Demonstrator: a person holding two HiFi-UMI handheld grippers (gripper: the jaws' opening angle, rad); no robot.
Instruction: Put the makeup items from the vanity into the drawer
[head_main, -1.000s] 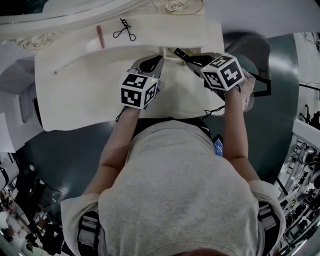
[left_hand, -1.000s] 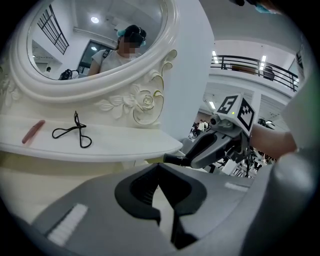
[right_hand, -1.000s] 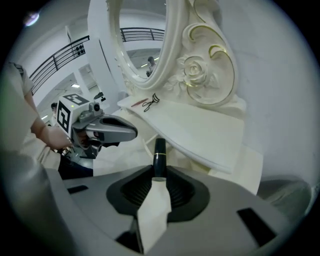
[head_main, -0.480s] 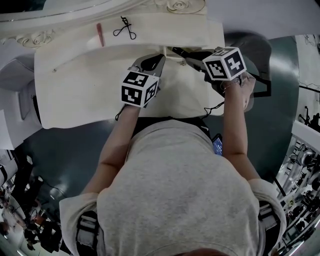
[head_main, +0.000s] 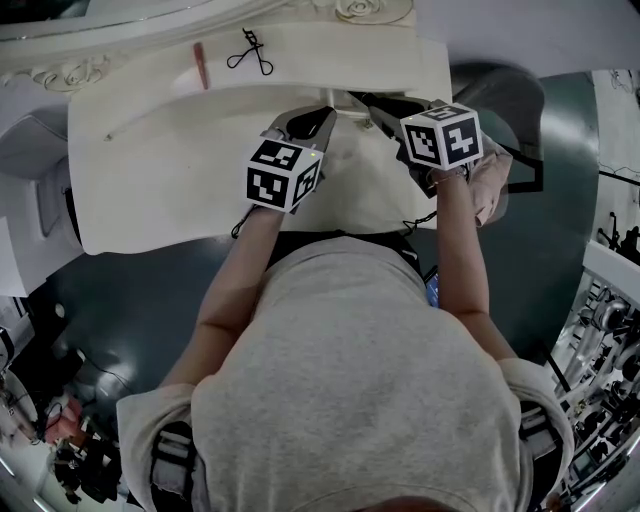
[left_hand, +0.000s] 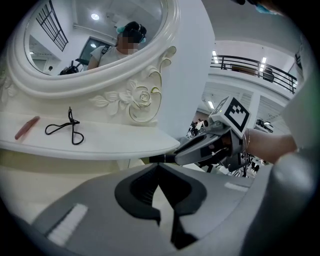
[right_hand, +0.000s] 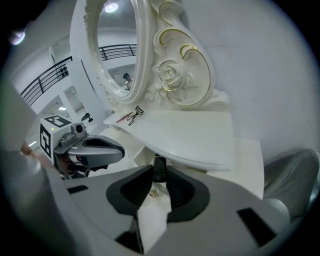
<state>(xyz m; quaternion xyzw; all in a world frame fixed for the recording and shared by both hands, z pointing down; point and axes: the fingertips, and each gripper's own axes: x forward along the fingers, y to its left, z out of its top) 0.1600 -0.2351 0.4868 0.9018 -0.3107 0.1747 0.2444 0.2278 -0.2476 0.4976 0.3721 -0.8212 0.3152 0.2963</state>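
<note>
On the vanity's upper shelf (head_main: 330, 55) lie a black eyelash curler (head_main: 250, 55) (left_hand: 67, 130) and a reddish stick (head_main: 201, 68) (left_hand: 27, 127). My right gripper (head_main: 375, 112) (right_hand: 159, 172) is shut on a slim black makeup stick (right_hand: 159, 167) (left_hand: 159, 159), held just under the shelf's front edge. Close to its left, my left gripper (head_main: 322, 115) (left_hand: 159, 167) has its jaw tips together, and I see nothing between them. A small gold piece (right_hand: 154, 192) shows below the right jaws.
A broad cream surface (head_main: 170, 170) spreads below the shelf under both grippers. The ornate oval mirror (left_hand: 95, 45) rises behind the shelf. A grey rounded seat (head_main: 510, 95) stands to the right of the vanity. Dark floor (head_main: 130, 300) lies around the person.
The right gripper has rolled about its own axis and shifted slightly towards the shelf with the black stick in it. The left gripper has stayed still.
</note>
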